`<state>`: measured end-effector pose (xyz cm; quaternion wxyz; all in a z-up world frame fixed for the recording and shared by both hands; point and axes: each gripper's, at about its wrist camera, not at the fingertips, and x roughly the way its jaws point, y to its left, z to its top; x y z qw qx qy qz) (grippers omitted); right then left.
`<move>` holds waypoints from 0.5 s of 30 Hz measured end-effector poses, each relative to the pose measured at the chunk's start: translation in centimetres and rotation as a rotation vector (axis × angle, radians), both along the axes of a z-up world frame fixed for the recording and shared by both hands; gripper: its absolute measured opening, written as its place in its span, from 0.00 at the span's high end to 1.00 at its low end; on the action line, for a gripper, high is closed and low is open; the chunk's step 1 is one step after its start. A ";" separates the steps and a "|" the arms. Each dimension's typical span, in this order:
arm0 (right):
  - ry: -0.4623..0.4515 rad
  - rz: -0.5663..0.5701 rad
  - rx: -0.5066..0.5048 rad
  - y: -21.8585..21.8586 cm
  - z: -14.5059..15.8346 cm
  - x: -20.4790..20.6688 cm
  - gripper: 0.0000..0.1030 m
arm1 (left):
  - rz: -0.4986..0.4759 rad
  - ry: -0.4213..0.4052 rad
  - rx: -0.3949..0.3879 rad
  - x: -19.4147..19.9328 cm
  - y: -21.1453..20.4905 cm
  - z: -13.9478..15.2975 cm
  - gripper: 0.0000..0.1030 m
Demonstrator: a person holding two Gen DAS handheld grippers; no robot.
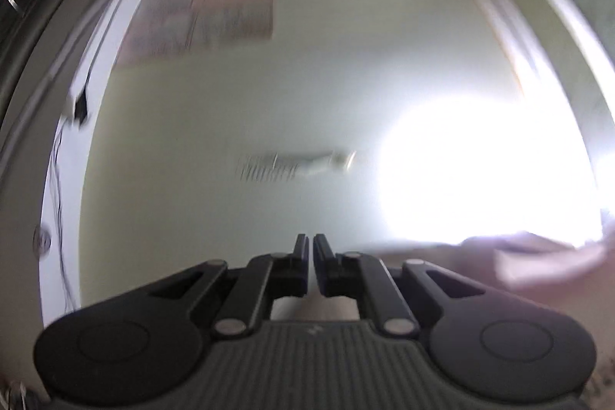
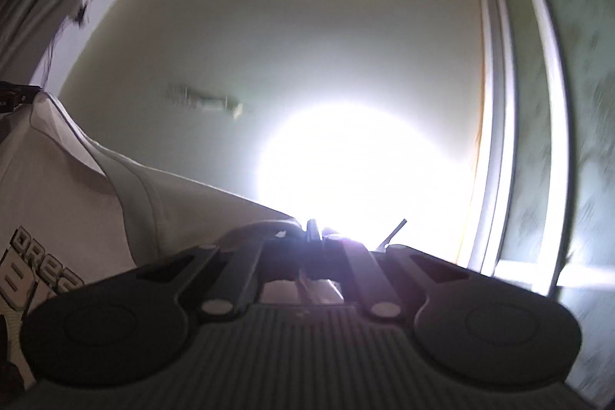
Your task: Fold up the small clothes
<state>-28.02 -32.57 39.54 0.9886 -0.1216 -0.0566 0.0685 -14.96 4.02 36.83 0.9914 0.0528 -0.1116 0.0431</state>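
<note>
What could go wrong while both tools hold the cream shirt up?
The cream printed shirt hangs from thin pinches at the right tool and left tool; it may slip out. The bright glare hides the right tool's tips, so its grip is hard to check. Both views are blurred: fast motion could jerk the cloth loose.

A pale green wall (image 1: 307, 95) fills both blurred views. A bright glare of light (image 1: 484, 171) washes out its right side. A poster (image 1: 203, 14), possibly a calendar, hangs upper left. White trim (image 2: 496, 125) runs up the right corner.
</note>
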 end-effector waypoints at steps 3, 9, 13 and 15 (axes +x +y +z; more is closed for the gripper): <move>0.168 -0.005 0.027 0.3 -5.1 7.9 0.95 | 0.003 0.157 -0.037 7.1 0.1 -3.9 0.96; 0.509 -0.096 -0.090 4.2 -21.5 26.3 0.88 | 0.019 0.552 -0.030 20.9 -1.1 -16.2 0.92; 0.793 -0.188 -0.201 3.3 -32.6 32.5 0.80 | -0.047 0.835 0.040 23.8 -0.3 -24.9 0.89; 0.829 -0.136 -0.078 1.0 -33.3 32.2 0.72 | -0.075 0.934 0.091 23.4 0.3 -28.2 0.62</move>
